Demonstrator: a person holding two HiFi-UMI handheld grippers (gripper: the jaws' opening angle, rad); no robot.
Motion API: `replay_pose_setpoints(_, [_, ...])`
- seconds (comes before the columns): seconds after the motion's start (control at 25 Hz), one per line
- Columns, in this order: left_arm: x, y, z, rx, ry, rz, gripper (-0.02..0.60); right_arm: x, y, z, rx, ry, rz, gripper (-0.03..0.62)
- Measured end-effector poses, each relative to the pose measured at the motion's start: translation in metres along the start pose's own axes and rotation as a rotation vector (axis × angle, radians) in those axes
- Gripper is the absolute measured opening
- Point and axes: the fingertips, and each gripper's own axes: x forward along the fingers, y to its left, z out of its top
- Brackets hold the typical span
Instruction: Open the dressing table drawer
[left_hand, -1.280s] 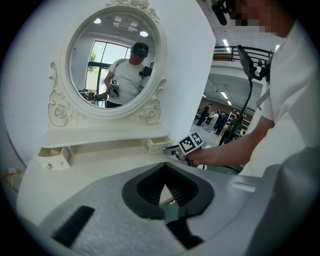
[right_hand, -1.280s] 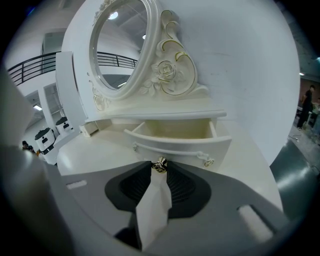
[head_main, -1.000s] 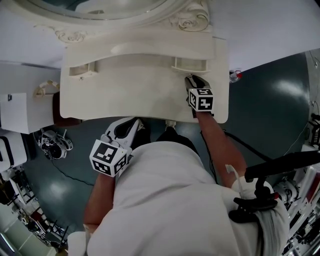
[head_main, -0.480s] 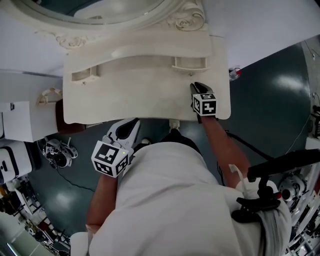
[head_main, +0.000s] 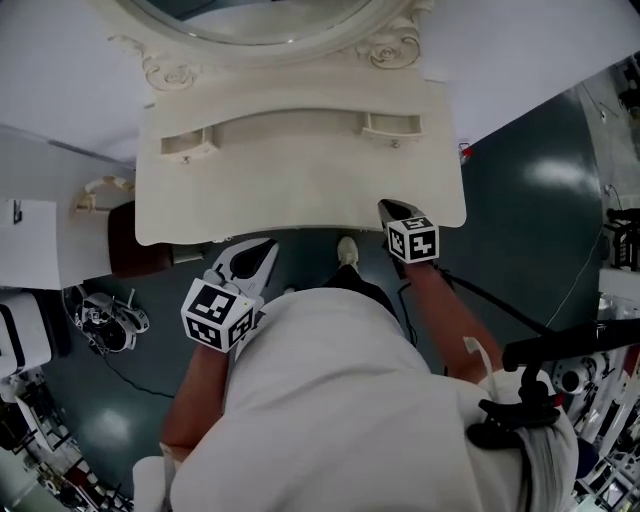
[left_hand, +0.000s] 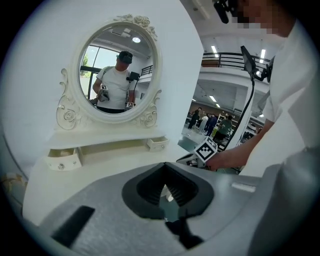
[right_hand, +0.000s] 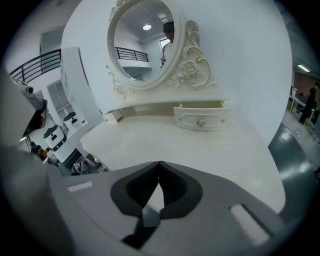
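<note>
Since the drawer (right_hand: 202, 120) is seemingly sitting open, left tongs (left_hand: 165, 163) and right tongs (right_hand: 159, 163), shut empty, are just needing clearance.

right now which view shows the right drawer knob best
Right gripper view: the knob faces it on the drawer front. Head view looks down, so the knob is a speck. Left gripper view shows the drawer small, knob unclear.
</note>
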Motion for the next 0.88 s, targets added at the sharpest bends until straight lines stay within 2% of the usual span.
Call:
replay_pose_setpoints(0.28, [-0.051,0.015,-0.038,-0.019,-0.007,-0.02,0.003,-0.023,0.077,-0.022,-0.013,0.006,0.025,0.0])
replay_pose_setpoints(0.52, [-0.087,0.014,-0.07,0.01,-0.009,-0.027,0.003,-0.039,0.142,-0.038,-0.077,-0.005,0.057,0.0])
replay_pose_setpoints(0.88, [-0.13,0.003,-0.111,0.004,-0.035,-0.025,0.003,-0.063,0.222,-0.062,-0.151,-0.034,0.122,0.0])
